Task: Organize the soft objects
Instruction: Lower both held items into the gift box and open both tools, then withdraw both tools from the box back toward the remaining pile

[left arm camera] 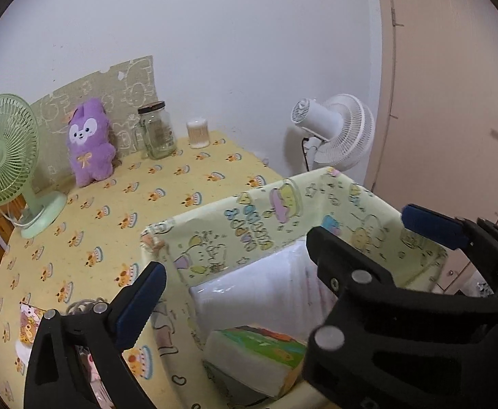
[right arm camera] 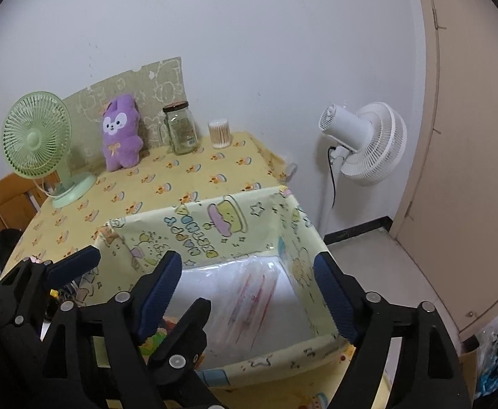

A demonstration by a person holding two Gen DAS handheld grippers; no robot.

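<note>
Two tools hang over the yellow fabric bin [right arm camera: 235, 225], and both stand apart with nothing between their blue pads. Inside the bin lie a white plastic-wrapped pack [right arm camera: 249, 293] and a colourful tissue pack [left arm camera: 259, 358]. The remaining soft thing, by my judgement, is the purple plush [right arm camera: 121, 133], which stands upright beyond the bin, propped against the patterned board [right arm camera: 160, 78] at the far side of the table [right arm camera: 167, 177]. From the bin it lies ahead and to the left, between the green fan [right arm camera: 37, 139] and the glass jar [right arm camera: 180, 127]. The left tool [left arm camera: 283, 255] looks nearer to it than the right tool [right arm camera: 249, 279], so the left hand probably has the shorter reach.
</note>
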